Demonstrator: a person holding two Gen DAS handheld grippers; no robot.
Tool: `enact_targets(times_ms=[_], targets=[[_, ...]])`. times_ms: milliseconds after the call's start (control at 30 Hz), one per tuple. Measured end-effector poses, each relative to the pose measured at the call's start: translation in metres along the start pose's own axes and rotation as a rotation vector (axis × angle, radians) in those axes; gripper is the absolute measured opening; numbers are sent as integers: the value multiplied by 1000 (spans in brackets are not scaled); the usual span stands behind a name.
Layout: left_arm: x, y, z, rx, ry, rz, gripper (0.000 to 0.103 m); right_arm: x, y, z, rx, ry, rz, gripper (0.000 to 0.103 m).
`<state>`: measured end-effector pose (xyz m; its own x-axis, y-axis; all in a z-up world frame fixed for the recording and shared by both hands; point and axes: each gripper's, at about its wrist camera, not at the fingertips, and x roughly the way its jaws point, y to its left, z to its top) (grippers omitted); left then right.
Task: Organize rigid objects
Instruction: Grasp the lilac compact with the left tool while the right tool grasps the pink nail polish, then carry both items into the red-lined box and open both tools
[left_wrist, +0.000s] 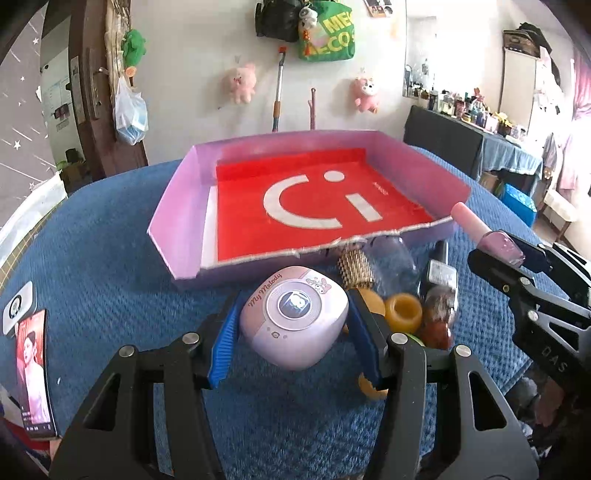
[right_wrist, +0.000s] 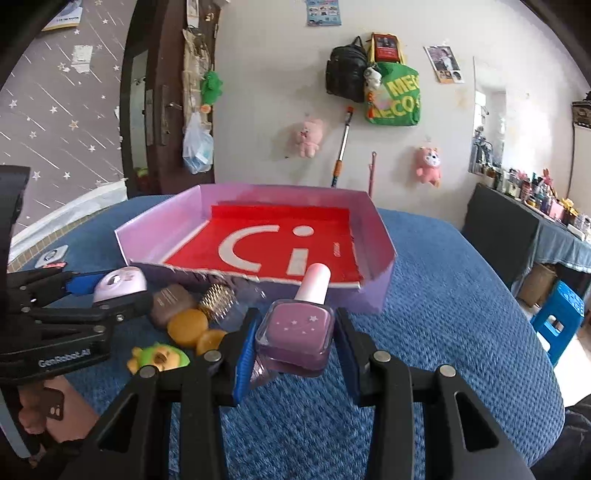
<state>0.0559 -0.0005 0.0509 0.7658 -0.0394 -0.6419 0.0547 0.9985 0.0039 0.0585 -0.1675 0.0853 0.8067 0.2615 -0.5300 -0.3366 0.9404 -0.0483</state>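
Observation:
A shallow pink tray (left_wrist: 177, 206) with a red liner stands on the blue cloth; it also shows in the right wrist view (right_wrist: 380, 229). My left gripper (left_wrist: 293, 332) is shut on a lilac My Melody gadget (left_wrist: 295, 317), just in front of the tray. My right gripper (right_wrist: 293, 343) is shut on a pink nail polish bottle (right_wrist: 295, 332) with a pale cap, held near the tray's front right corner; the bottle shows in the left wrist view (left_wrist: 491, 236). A pile of small objects lies between them: yellow rings (left_wrist: 402, 312), a gold-capped clear bottle (left_wrist: 356, 267), a green toy (right_wrist: 159, 356).
A phone (left_wrist: 35, 373) and a white puck (left_wrist: 16, 306) lie on the cloth at the left. A dark table with many bottles (right_wrist: 524, 192) stands at the right, with a blue stool (right_wrist: 557, 314) below. Plush toys and bags hang on the wall.

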Motion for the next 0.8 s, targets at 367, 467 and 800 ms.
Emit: enact_targets(times_ms=[367, 467, 800], targets=[[8, 2, 31, 2, -21, -14, 53, 14, -5, 22, -5, 20, 47, 42], [10, 3, 43, 8, -25, -19, 53, 18, -6, 29, -6, 28, 71, 42], [26, 10, 76, 10, -35, -29, 53, 40, -8, 60, -32, 42, 107, 42]])
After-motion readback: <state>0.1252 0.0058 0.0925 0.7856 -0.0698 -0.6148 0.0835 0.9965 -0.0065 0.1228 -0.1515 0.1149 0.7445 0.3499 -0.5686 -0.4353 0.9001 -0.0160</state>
